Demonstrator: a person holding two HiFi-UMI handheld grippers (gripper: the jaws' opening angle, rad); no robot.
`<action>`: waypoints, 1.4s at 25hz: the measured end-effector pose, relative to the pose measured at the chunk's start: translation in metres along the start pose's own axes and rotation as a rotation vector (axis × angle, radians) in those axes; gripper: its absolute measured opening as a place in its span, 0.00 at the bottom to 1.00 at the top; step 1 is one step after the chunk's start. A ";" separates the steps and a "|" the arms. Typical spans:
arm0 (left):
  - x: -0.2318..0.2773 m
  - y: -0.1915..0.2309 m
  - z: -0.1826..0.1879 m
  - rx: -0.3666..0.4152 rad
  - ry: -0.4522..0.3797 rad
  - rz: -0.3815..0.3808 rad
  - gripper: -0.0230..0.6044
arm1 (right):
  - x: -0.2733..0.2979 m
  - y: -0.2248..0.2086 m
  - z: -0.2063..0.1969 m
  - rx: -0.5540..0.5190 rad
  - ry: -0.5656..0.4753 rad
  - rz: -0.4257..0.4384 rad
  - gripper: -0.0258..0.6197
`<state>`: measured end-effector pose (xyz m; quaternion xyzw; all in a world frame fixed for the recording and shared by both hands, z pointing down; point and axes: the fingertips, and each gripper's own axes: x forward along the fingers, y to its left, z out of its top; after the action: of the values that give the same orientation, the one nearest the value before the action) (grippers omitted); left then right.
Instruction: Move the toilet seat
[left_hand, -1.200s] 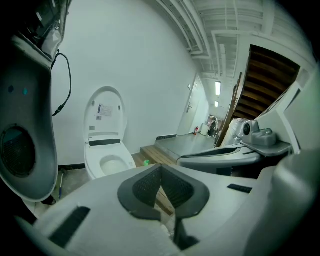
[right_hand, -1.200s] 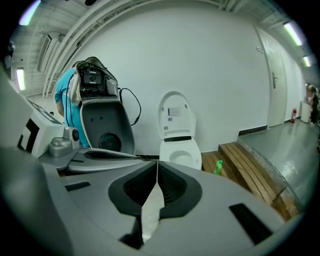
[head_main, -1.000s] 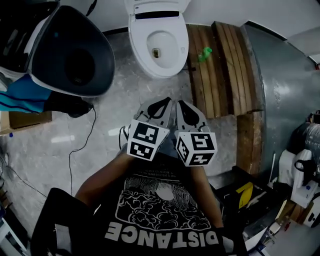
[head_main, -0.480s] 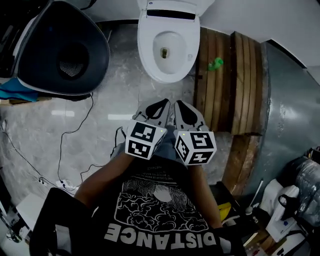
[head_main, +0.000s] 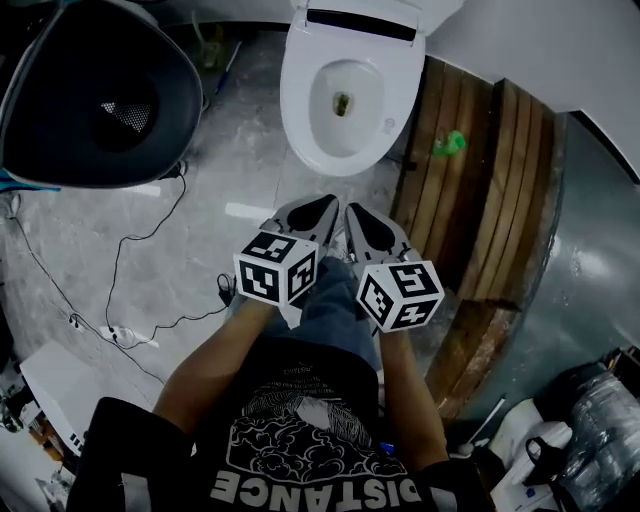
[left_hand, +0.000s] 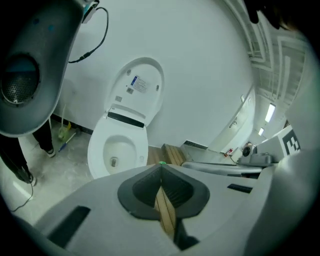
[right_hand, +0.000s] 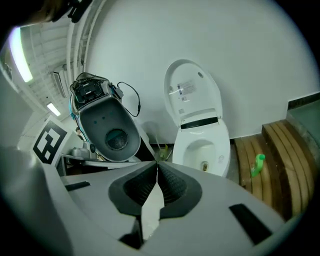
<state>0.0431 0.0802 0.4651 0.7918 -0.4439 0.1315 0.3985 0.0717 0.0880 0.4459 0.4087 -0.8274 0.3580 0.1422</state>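
Note:
A white toilet (head_main: 345, 100) stands at the top centre of the head view, its lid (head_main: 365, 15) raised against the wall. The lid (left_hand: 140, 85) also shows upright in the left gripper view, above the open bowl (left_hand: 117, 150). Whether the seat ring is up with the lid I cannot tell. My left gripper (head_main: 322, 203) and right gripper (head_main: 353, 210) are held side by side over the floor, short of the bowl and pointing at it. Both are shut with nothing between the jaws, as the left gripper (left_hand: 161, 170) and the right gripper (right_hand: 156, 167) show in their own views.
A big dark grey hooded machine (head_main: 90, 100) stands left of the toilet. A black cable (head_main: 150, 290) runs over the marble floor to a power strip (head_main: 125, 335). A wooden slat platform (head_main: 480, 170) with a green bottle (head_main: 452, 142) lies at the right, beside a grey metal surface (head_main: 590, 280).
The head view has swung, so the toilet now sits larger and further right and the grey machine has slid to the corner. Both grippers stay shut, side by side.

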 end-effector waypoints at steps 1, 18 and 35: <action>0.007 0.003 -0.002 -0.013 -0.004 0.004 0.06 | 0.004 -0.005 -0.002 0.002 0.007 0.017 0.07; 0.091 0.088 -0.052 -0.338 -0.012 -0.024 0.06 | 0.087 -0.081 -0.051 0.290 0.003 0.112 0.07; 0.146 0.179 -0.127 -0.414 0.032 -0.157 0.08 | 0.158 -0.132 -0.147 0.535 -0.104 0.026 0.08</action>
<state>0.0003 0.0367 0.7217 0.7232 -0.3919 0.0185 0.5683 0.0671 0.0472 0.6962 0.4387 -0.7148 0.5444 -0.0180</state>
